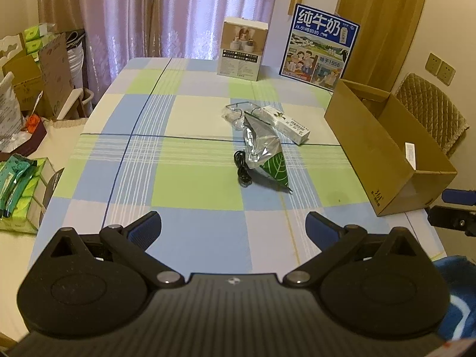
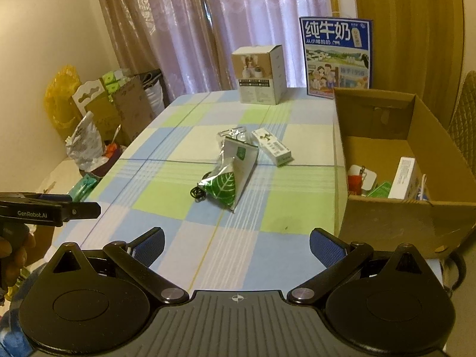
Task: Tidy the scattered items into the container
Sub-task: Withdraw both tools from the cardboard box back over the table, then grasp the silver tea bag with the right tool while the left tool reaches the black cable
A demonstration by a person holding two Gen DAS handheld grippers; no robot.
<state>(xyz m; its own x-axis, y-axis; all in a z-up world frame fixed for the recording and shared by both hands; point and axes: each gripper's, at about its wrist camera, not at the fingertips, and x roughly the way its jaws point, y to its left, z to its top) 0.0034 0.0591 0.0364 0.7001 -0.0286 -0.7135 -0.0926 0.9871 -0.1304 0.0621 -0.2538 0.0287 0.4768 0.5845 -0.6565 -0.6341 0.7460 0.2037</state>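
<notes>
A silver foil bag with a green leaf print [image 1: 264, 151] [image 2: 230, 178] lies mid-table, partly over a black coiled cable [image 1: 244, 170] [image 2: 197, 194]. Behind it lie a white carton [image 1: 285, 123] [image 2: 271, 146] and a clear plastic packet [image 1: 235, 113] [image 2: 233, 133]. An open cardboard box [image 1: 383, 136] [image 2: 395, 214] stands at the table's right edge, with several items inside it in the right wrist view. My left gripper [image 1: 233, 226] and right gripper [image 2: 236, 245] both hover open and empty over the near end of the table, well short of the items.
The checked tablecloth [image 1: 190, 190] [image 2: 166, 196] covers the table. At the far end stand a product box [image 1: 242, 49] [image 2: 260, 74] and a blue milk carton case [image 1: 319, 47] [image 2: 337, 56]. Boxes and bags crowd the floor at the left [image 1: 32, 83] [image 2: 98, 119]. A quilted chair [image 1: 431, 110] stands behind the cardboard box.
</notes>
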